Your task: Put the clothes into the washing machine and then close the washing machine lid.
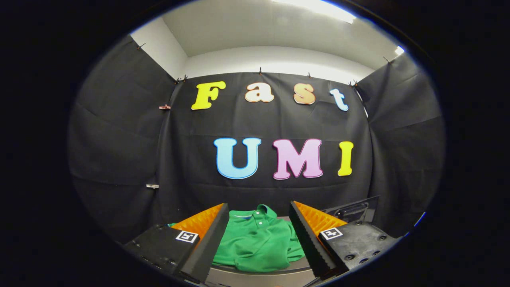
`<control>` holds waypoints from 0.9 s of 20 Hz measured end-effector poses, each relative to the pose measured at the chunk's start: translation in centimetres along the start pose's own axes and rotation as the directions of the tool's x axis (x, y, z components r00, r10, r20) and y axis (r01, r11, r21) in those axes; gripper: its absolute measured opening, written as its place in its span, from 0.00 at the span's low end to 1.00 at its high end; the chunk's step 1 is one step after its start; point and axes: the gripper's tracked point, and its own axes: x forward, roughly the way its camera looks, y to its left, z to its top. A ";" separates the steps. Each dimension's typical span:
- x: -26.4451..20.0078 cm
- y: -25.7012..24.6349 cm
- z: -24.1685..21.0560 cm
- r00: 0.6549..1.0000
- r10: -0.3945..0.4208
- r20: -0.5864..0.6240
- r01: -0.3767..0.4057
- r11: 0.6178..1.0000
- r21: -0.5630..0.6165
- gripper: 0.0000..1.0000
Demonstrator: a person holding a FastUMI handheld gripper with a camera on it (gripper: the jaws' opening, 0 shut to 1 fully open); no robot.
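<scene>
A green polo shirt (pixel 257 241) lies folded on a grey surface (pixel 259 276), collar pointing away toward the black cloth wall. My gripper (pixel 259 213) is open, its two black fingers with orange sides spread wide. The shirt shows in the gap between the fingers and just ahead of them; neither finger touches it. A dark panel (pixel 352 209), possibly part of the washing machine, rises behind the right finger.
Black cloth walls close the booth at the back and on both sides, close behind the shirt. Small clips (pixel 164 107) hang on the left wall seam.
</scene>
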 end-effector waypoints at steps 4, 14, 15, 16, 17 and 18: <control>2.3 -0.6 -0.6 0.991 -0.004 -0.132 0.012 0.998 0.056 0.95; 8.4 -1.6 -6.7 0.901 0.030 -0.433 -0.051 0.998 -0.037 0.96; 8.8 -1.6 -8.0 0.882 0.029 -0.470 -0.065 0.996 -0.059 0.96; 9.2 -1.8 -9.1 0.869 0.020 -0.495 -0.073 0.993 -0.088 0.96; 9.3 -2.0 -10.3 0.849 0.022 -0.527 -0.086 0.991 -0.098 0.96; 9.5 -2.2 -11.7 0.827 0.020 -0.562 -0.091 0.991 -0.099 0.95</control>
